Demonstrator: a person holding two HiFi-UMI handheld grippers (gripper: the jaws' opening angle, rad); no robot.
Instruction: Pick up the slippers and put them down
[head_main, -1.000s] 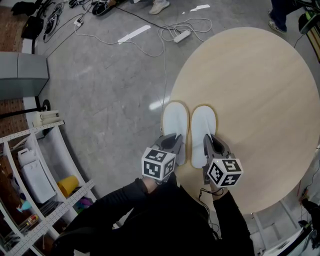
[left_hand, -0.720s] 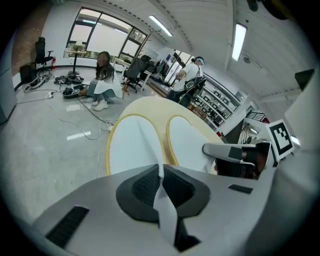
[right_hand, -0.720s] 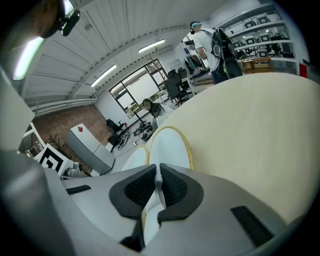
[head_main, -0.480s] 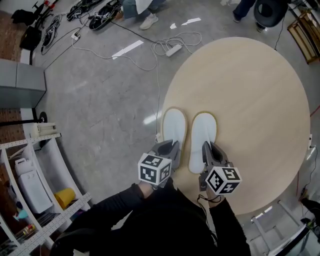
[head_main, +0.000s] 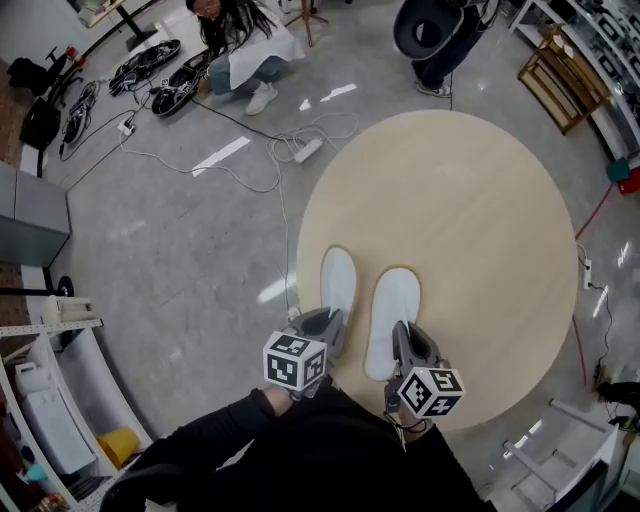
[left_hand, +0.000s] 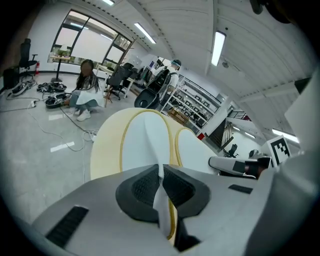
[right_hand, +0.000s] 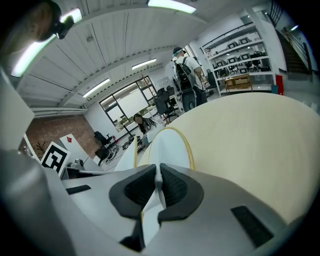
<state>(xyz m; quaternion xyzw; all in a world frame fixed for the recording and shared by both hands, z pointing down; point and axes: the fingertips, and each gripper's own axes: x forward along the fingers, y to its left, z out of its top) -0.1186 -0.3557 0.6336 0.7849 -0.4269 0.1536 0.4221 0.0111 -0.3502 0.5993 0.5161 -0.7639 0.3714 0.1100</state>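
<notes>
Slippers (head_main: 393, 310) were side by side over the near part of the round table (head_main: 480, 220), toes pointing away from the person. Their back ends were hidden in the head view, tucked under the two grippers. It was hard to tell if those back ends touched the table or hung a little above it. The left slipper (head_main: 338, 282) looked thinner than the right slipper (head_main: 393, 325), as if tipped on its side, but that was not sure.

The left gripper (head_main: 325, 325) had its fingers almost together. Only a thin fold of white cloth from the left slipper was squeezed between its black pads (left_hand: 145, 187). The right gripper (head_main: 405, 340) was the same, with its pads (right_hand: 135, 190) pinched tight on a white fold of the right slipper.

Both slippers were soft and white, long and rounded, with a pale yellow line running round the edge. The pads were dark and bumpy, like a tiny grid. The grippers were smooth and grey, each with a cube of black and white squares. The table was flat, smooth, light wood.
</notes>
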